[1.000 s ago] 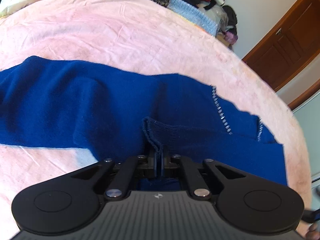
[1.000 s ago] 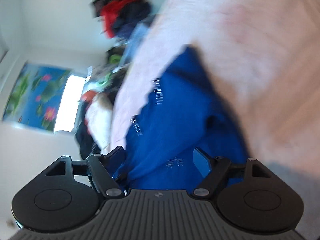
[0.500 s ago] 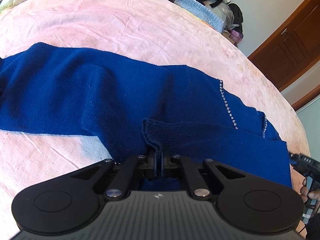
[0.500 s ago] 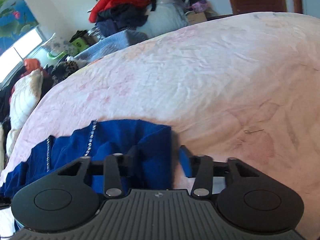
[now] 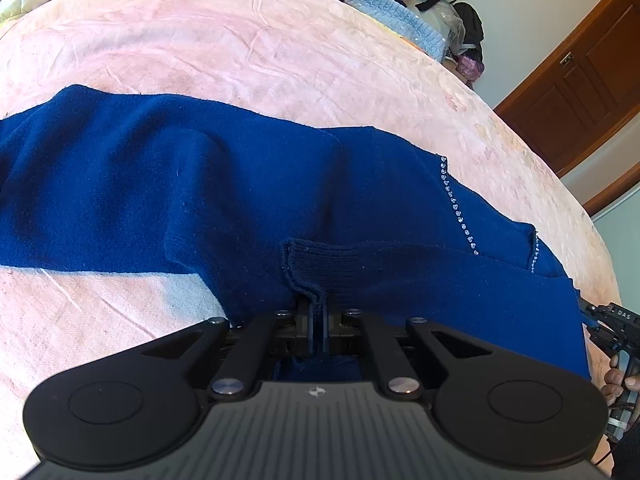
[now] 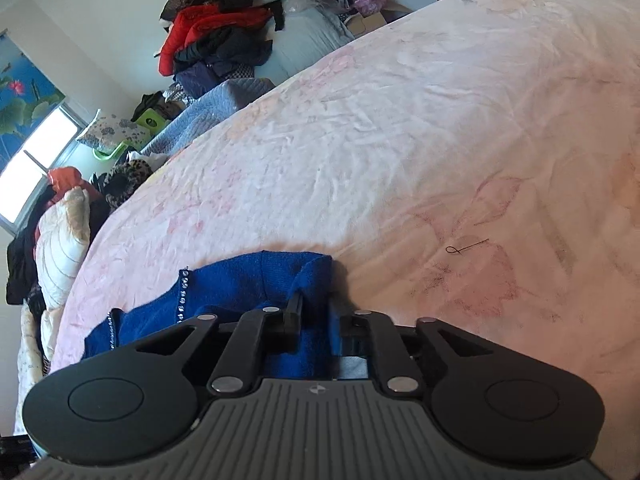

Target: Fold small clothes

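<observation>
a navy blue knit sweater (image 5: 248,200) lies spread across a pink bedspread (image 5: 248,48), its body running from the left edge of the left wrist view to the right, with a line of small rhinestones (image 5: 458,208) slanting down its right part. the left gripper (image 5: 316,316) sits at the near edge of the garment, its jaws closed to a thin slit and pinching a ribbed cuff (image 5: 308,268) that is folded over onto the sweater's body. at the far right edge of this view the right gripper (image 5: 612,328) appears as a black device held in a hand (image 5: 618,384), touching the sweater's right end. in the right wrist view, the right gripper (image 6: 316,320) has its jaws partly closed with a corner of the blue sweater (image 6: 248,284) lying between the fingers; the left finger (image 6: 294,312) presses against the fabric, while the right finger is set a little apart from it, so a firm hold cannot be confirmed. the rhinestone trim (image 6: 183,292) shows just left of the gripper. the pink bedspread (image 6: 400,140) extends far and right, bearing faint floral print and a short dark thread (image 6: 466,246) lying loose to the right of the sweater. beyond the far edge of the bed are a heap of clothes (image 6: 224,32) with a red jacket on top, a light blue quilted blanket (image 6: 208,112), a cream padded coat (image 6: 60,240) at the left, and a window (image 6: 36,160). a brown wooden door (image 5: 580,92) stands at the far right in the left wrist view.
</observation>
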`<state>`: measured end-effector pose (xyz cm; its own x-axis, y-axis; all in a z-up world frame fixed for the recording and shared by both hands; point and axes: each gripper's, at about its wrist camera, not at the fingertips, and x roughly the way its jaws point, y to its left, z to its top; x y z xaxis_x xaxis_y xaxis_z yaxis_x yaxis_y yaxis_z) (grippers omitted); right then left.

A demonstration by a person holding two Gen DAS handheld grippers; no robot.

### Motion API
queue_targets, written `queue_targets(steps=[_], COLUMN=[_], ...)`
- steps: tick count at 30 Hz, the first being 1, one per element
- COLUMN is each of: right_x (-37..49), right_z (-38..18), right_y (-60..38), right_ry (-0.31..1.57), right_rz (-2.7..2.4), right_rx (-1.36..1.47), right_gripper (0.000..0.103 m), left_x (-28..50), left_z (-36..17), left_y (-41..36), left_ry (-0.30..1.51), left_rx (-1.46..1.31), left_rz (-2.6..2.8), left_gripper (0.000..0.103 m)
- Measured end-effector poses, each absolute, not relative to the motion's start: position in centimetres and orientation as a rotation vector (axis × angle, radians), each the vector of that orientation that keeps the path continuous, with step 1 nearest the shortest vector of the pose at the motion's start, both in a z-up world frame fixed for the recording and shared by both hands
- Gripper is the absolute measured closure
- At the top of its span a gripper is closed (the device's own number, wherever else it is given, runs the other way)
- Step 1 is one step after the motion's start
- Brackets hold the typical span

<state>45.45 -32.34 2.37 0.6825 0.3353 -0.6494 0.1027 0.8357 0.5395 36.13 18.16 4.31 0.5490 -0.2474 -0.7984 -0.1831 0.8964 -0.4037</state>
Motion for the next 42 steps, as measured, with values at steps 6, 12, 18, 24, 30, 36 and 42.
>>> queue_targets(steps=[6, 12, 18, 24, 30, 36, 42], right_x=[41.0, 40.5, 37.6, 34.8, 36.4, 36.6, 35.4], right_z=[5.4, 2.9, 5.6, 6.3, 5.2, 2.8, 1.6], right_y=[-29.8, -25.6, -25.7, -21.3, -15.7, -15.3, -15.6], right_ry=[0.729, 0.818, 0.749, 0.718, 0.754, 0.761, 0.666], right_rz=[0.281, 0.337, 0.356, 0.482, 0.492, 0.48, 0.538], right_rx=[0.512, 0.282, 0.345, 0.247, 0.145, 0.179, 0.227], right_gripper=[0.071, 0.063, 0.058, 0.038, 0.037, 0.029, 0.014], left_x=[35.9, 35.1, 28.2, 22.3, 20.4, 19.7, 21.3], left_z=[4.2, 4.2, 7.2, 5.9, 3.9, 0.7, 0.3], left_y=[18.0, 17.9, 20.8, 28.8, 32.7, 35.5, 36.8], left_ry=[0.986, 0.945, 0.647, 0.471, 0.387, 0.308, 0.273], left_rx=[-0.479, -0.466, -0.631, -1.005, -1.213, -1.433, -1.477], left_rz=[-0.037, -0.037, -0.023, 0.31, 0.513, 0.604, 0.654], left_gripper=[0.099, 0.097, 0.092, 0.05, 0.05, 0.05, 0.052])
